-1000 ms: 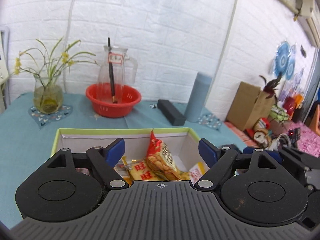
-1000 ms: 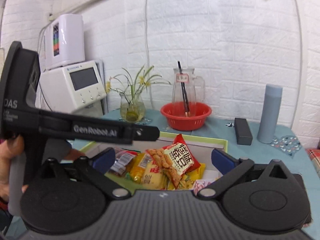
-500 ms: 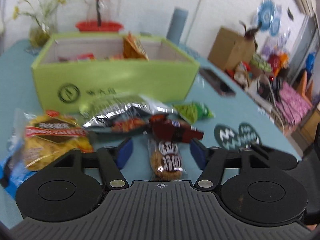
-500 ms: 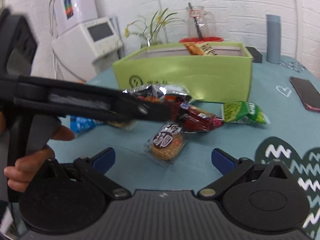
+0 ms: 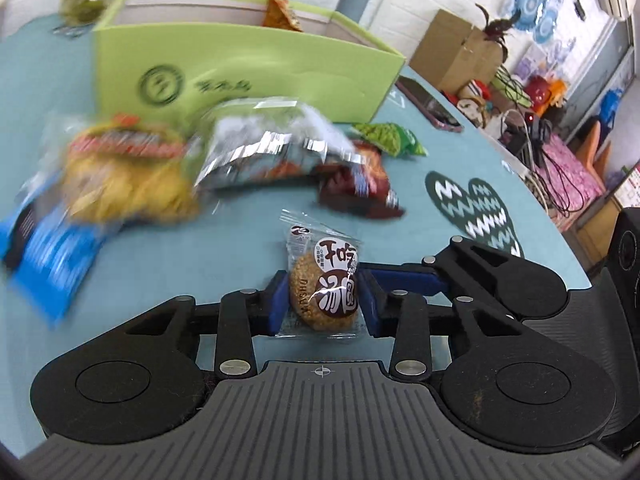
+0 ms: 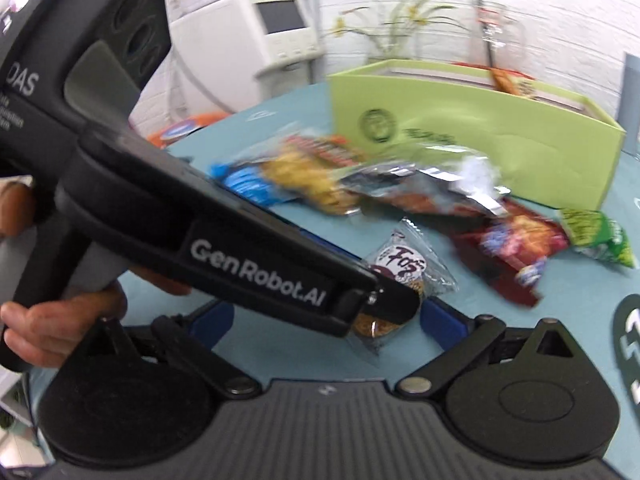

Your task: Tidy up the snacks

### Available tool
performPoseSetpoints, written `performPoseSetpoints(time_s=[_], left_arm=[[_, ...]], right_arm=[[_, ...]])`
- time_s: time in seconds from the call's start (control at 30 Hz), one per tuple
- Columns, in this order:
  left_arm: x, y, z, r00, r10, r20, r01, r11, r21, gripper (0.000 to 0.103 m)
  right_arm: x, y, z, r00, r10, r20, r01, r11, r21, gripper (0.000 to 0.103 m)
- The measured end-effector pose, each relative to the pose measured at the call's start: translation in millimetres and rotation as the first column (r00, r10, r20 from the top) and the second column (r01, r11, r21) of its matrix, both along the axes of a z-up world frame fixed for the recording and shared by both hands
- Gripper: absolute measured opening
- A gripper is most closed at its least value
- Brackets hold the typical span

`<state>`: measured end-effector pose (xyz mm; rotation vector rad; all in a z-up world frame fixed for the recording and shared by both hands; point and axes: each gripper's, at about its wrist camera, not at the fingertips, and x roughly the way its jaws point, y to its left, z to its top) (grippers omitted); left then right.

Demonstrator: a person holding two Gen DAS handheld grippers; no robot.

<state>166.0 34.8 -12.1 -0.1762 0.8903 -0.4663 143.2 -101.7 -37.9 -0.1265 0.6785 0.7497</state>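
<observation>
The lime-green cardboard box (image 5: 248, 60) sits behind the loose packets, and the left gripper (image 5: 323, 304) that was hovering wide half a second ago is now clamped on the clear-wrapped round sesame cookie (image 5: 322, 292) on the teal tablecloth (image 5: 180, 264) — the right gripper (image 6: 326, 320) hangs open nearby — so probably boxing comes next.

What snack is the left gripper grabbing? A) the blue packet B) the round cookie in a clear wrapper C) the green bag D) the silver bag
B: the left gripper has its blue pads closed on both sides of the cookie, while the other snacks lie farther off.
</observation>
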Motion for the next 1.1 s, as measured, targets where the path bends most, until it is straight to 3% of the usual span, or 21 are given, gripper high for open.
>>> performPoseSetpoints(time_s=[0.17, 0.27, 0.37, 0.43, 0.7, 0.93, 1.1], left_arm=[[-50.2, 8.6, -2.7, 0.997, 0.073, 0.025, -0.073, 0.997, -0.015, 0.018], [-66.8, 5.1, -3.8, 0.995, 0.096, 0.026, -0.095, 0.995, -0.039, 0.025], [-66.9, -0.6, 0.1, 0.995, 0.093, 0.021, -0.093, 0.995, -0.030, 0.042], [-62.9, -0.1, 3.6, 0.992, 0.124, 0.028, -0.124, 0.992, -0.020, 0.061], [-53.7, 9.5, 3.7, 0.986, 0.164, 0.034, -0.164, 0.986, -0.001, 0.061], [-51.4, 7.9, -2.3, 0.987, 0.154, 0.039, -0.154, 0.988, -0.001, 0.063], [-53.1, 4.4, -2.9, 0.989, 0.138, 0.060, -0.140, 0.990, 0.019, 0.066]], right_arm=[[-39.4, 7.3, -2.8, 0.999, 0.040, 0.017, -0.039, 0.999, -0.022, 0.102], [-56.2, 3.7, -2.2, 0.999, 0.016, 0.032, -0.015, 0.999, -0.041, 0.102], [-59.4, -1.2, 0.2, 0.999, -0.041, 0.011, 0.042, 0.999, -0.026, 0.102], [-56.8, -4.5, 1.3, 0.995, -0.096, 0.005, 0.096, 0.995, -0.006, 0.102], [-52.1, 1.8, -4.1, 0.993, -0.118, -0.005, 0.118, 0.993, 0.003, 0.102], [-48.3, 8.1, -5.1, 0.993, -0.117, 0.013, 0.117, 0.992, -0.047, 0.102], [-51.3, 14.3, -5.9, 0.985, -0.170, 0.031, 0.172, 0.981, -0.090, 0.102]])
